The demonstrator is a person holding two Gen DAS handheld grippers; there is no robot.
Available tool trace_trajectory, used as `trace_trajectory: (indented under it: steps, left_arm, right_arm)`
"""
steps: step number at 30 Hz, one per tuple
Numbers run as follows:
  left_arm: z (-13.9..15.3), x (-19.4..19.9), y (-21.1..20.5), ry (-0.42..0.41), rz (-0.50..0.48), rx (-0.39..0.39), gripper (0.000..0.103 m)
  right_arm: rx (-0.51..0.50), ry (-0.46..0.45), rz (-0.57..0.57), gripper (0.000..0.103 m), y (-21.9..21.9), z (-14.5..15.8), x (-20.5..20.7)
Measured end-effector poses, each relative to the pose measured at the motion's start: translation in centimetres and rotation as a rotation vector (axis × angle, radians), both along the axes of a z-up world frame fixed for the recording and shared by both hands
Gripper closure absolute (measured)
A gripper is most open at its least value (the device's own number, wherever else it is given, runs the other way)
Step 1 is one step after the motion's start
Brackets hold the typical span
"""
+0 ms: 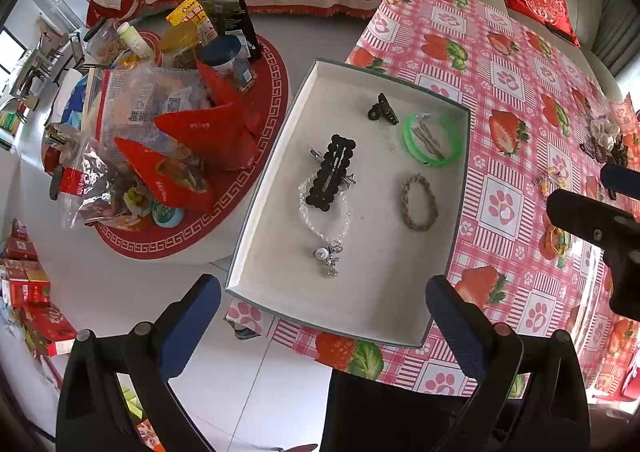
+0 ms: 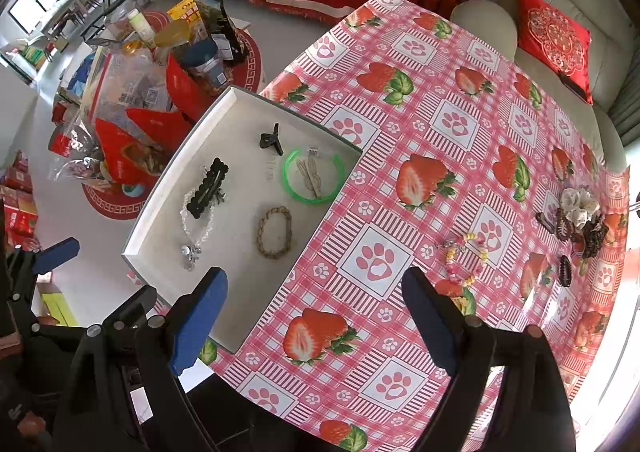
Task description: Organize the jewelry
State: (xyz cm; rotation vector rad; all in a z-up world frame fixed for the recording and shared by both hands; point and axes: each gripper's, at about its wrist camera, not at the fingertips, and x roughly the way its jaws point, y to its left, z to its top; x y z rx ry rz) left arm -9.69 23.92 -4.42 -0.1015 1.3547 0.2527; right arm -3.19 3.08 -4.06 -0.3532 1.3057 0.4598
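One white tray (image 1: 460, 188) sits at the edge of the table (image 2: 440, 100), which is covered in a pink strawberry-and-paw cloth. Six pieces lie in the tray: one small black claw clip (image 1: 383, 108) near its far wall, one green bangle (image 1: 431, 139) just beside that clip with one pair of brown hairpins (image 1: 428, 140) lying inside the ring, one black scalloped hair clip (image 1: 331, 177) at the tray's middle resting across one clear bead bracelet (image 1: 325, 220), and one braided brown bracelet (image 1: 419, 202) alone toward the tray's inner side.

Outside the tray, well apart from it on the cloth, lies one pastel bead bracelet (image 2: 466, 258), and farther still one heap of scrunchies and dark hair clips (image 2: 580, 222) whose count I cannot tell.

The left gripper (image 1: 322, 316) hangs over the tray's near end, jaws spread wide and holding nothing. The right gripper (image 2: 314, 304) is above the cloth just beside the tray, jaws likewise spread and empty.
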Motion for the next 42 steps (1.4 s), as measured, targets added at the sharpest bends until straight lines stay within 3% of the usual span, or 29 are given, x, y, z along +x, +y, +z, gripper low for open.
trace_trajectory:
  steps: [42]
  left_arm:
    - [-1.0, 0.5, 0.1, 0.015, 0.002, 0.004, 0.000]
  right_arm:
    - [0.000, 0.006, 0.003, 0.013, 0.1, -0.2, 0.1]
